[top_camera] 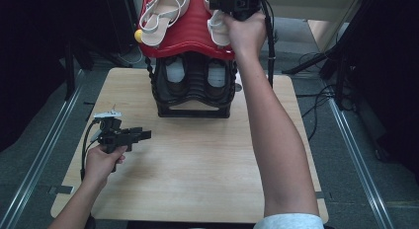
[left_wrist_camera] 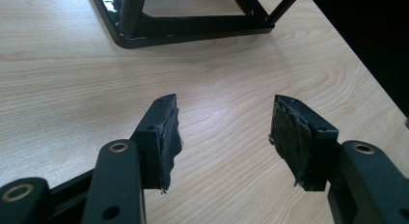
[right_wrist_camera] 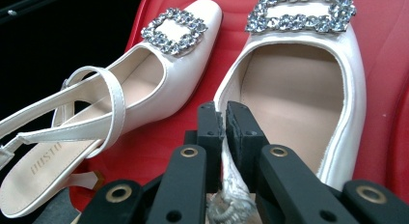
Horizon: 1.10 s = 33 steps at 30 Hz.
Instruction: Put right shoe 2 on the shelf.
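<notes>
White slingback shoe (right_wrist_camera: 299,89) w/ crystal buckle, on red top shelf (right_wrist_camera: 386,50), rim pinched

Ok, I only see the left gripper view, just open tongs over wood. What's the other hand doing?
Observer: The right tongs are shut on the rim of a white shoe.
Operator: Where is that shoe?
Observer: On top of a red rack, at the far side of the table.
Operator: Is it alone up there?
Observer: No, a white slingback lies beside it, with the same sparkly buckle.
</notes>
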Motion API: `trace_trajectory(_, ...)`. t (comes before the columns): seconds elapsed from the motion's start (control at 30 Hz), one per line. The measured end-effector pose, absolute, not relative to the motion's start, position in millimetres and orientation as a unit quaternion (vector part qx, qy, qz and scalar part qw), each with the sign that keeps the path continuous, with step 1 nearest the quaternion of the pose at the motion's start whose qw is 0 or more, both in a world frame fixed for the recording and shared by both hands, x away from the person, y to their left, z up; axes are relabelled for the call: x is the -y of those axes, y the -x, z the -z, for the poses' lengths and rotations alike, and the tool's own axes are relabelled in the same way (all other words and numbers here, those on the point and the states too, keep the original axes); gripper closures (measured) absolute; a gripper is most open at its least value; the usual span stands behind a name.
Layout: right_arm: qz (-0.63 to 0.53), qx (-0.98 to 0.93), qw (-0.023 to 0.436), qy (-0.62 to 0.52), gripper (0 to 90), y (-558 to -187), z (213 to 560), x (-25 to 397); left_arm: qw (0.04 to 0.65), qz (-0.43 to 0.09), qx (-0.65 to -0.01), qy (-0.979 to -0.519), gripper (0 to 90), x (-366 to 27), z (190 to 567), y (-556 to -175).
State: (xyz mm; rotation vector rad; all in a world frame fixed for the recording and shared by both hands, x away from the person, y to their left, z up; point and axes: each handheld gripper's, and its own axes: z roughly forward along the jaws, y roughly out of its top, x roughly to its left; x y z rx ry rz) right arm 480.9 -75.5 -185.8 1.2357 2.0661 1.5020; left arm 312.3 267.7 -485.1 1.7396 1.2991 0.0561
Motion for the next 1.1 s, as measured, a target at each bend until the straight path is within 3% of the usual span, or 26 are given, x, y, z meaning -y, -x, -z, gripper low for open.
trace_trajectory(0.3,-0.537,-0.712,0.154,-0.425,77.2,-479,182,76,0.467,-0.022,-0.529,-0.708,43.1,-268,486,-313)
trace_trajectory(1.0,-0.565,-0.697,0.171,-0.406,48.8,-471,178,107,0.466,-0.021,-0.524,-0.712,40.9,-264,487,-314)
trace_trajectory(1.1,-0.563,-0.698,0.17,-0.408,48.2,-470,179,112,0.466,-0.02,-0.524,-0.712,40.9,-264,487,-314)
